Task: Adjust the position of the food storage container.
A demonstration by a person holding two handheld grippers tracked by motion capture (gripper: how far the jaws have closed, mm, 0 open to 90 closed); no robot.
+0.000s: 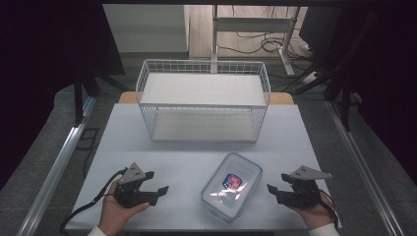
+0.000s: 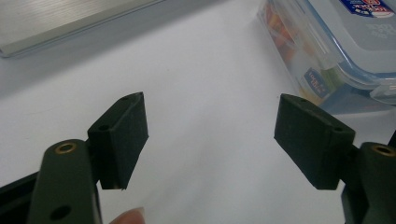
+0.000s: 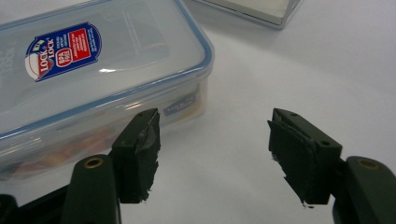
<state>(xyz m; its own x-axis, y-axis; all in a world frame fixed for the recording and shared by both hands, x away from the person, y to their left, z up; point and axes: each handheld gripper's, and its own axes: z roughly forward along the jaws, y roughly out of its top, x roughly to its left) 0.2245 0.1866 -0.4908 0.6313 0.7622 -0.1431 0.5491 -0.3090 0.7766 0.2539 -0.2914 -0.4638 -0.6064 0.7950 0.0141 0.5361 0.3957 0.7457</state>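
Lidded clear plastic food container (image 1: 231,186) lying on the white table (image 1: 196,157), set askew between the two hand-held grippers and in front of the wire basket (image 1: 203,101). Left hand-held gripper (image 1: 158,193) released, jaws spread wide, near the container's left side but apart from it; right hand-held gripper (image 1: 272,191) likewise released, jaws spread, just beside the container's right corner, touching nothing. Probably best approached from both short ends at once, pads low on the walls beneath the blue-edged lid rim, squeezing evenly and lifting level. Colourful contents faintly visible through the container walls, too blurred to identify. Wire basket empty except for white liner boards.
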